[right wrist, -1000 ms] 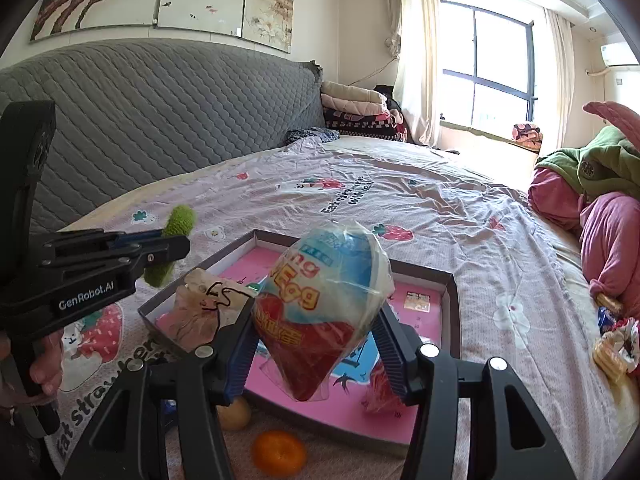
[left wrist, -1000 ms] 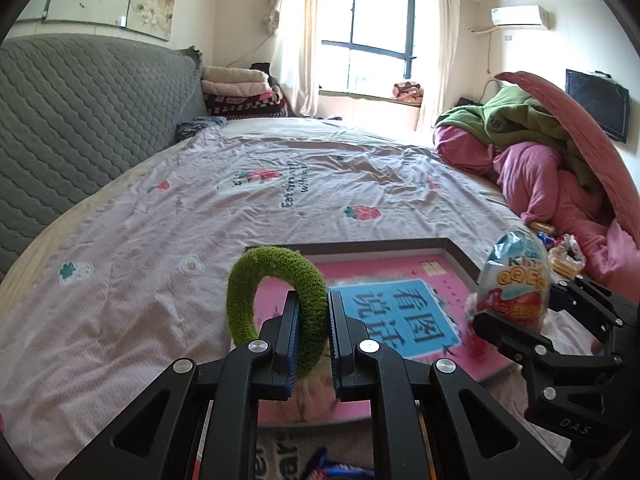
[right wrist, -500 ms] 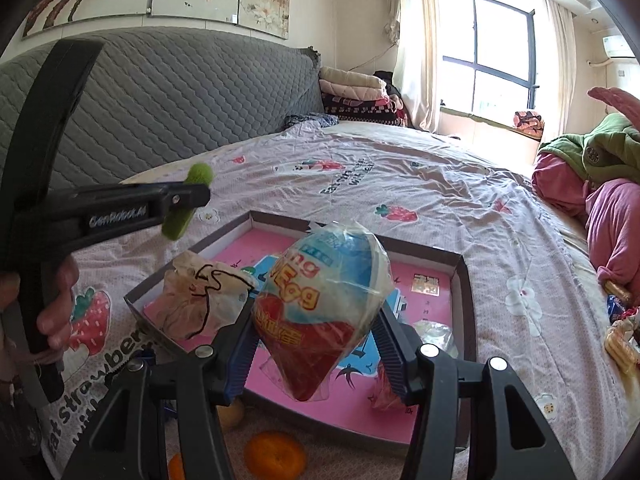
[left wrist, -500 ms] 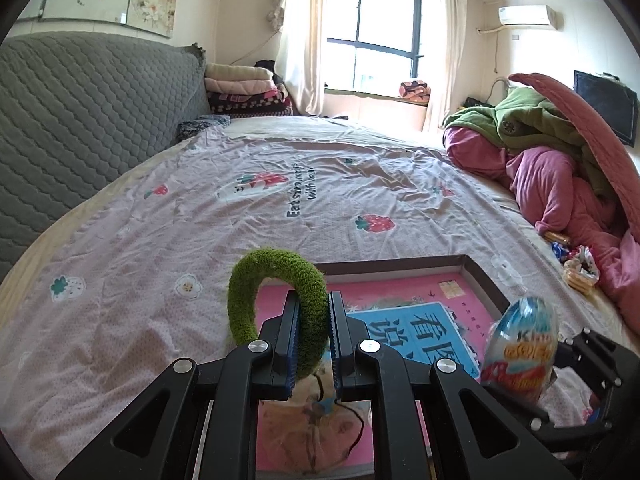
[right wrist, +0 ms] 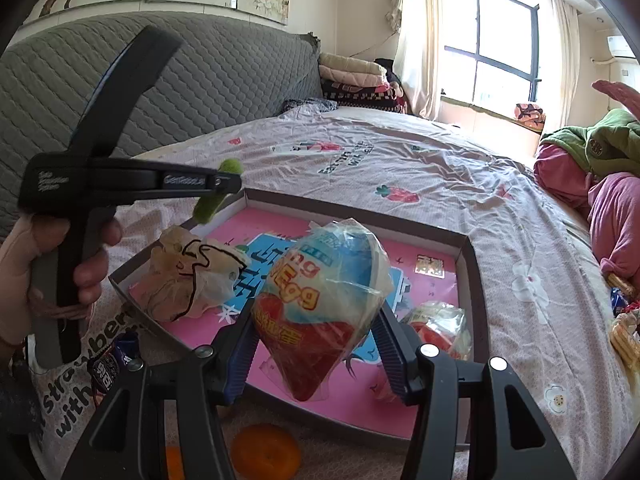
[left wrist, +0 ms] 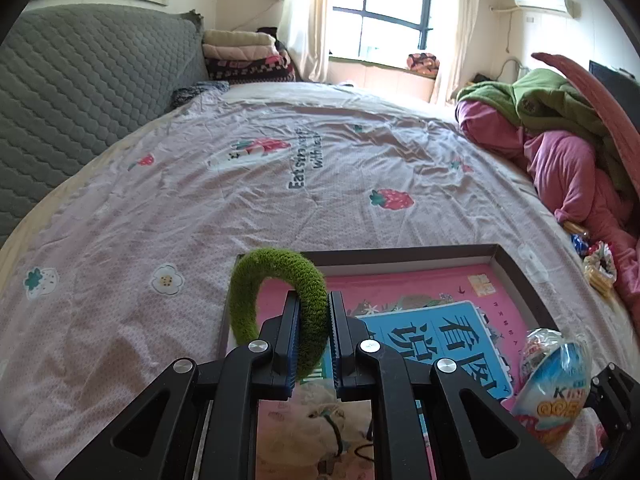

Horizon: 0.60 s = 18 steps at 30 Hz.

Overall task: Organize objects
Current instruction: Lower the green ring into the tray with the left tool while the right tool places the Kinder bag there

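I see a fuzzy green ring-shaped scrunchie (left wrist: 276, 292) standing on edge, pinched by its right side above the near left corner of a shallow dark-rimmed cardboard tray with a pink printed base (right wrist: 474, 276) on the bed. A plastic-wrapped egg-shaped toy, blue and white on top and red below (right wrist: 324, 304), hangs pointed end down over the tray's front. A crumpled beige bag (right wrist: 188, 280) and a small clear packet (right wrist: 438, 328) lie inside the tray.

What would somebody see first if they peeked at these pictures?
Probably the big wrapped toy egg, pinched in the right tongs above the pink-bottomed box on the bed. Next, the fuzzy green ring squeezed in the left tongs at the box's left edge. An orange lies on the bed just outside the box.
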Tool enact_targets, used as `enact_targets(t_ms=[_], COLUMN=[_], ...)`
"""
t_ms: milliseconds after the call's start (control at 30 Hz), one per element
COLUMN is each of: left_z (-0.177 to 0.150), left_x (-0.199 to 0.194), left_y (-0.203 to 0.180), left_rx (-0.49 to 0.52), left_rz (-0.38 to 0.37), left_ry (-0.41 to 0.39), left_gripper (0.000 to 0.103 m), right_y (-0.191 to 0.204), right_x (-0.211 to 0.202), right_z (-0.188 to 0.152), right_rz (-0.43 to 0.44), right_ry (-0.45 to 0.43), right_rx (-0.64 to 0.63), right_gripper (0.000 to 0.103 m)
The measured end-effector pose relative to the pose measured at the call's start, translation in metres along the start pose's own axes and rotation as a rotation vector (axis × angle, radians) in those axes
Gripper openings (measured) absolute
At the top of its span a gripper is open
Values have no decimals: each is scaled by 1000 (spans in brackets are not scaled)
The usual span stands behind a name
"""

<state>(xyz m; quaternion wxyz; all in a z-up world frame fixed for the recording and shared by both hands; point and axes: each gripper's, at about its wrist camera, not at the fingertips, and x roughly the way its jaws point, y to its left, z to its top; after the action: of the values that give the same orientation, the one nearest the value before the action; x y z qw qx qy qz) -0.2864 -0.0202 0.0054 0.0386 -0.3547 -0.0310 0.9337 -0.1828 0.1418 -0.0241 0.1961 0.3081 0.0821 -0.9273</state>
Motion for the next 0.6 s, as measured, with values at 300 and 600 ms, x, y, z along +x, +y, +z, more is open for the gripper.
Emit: enact_targets(t_ms=[300, 600], left_z=[0, -4], left_x=[26, 45], left_y=[1, 3], left_rx=[-17, -33], left_rz=[-34, -60], left_ry=[82, 151], left_gripper=[14, 14], right_y=[3, -1], right_x=[9, 16], right_z=[-5, -8], right_rz=[3, 2], right_ry=[37, 71], right_rx=[-3, 13], right_gripper=[56, 56])
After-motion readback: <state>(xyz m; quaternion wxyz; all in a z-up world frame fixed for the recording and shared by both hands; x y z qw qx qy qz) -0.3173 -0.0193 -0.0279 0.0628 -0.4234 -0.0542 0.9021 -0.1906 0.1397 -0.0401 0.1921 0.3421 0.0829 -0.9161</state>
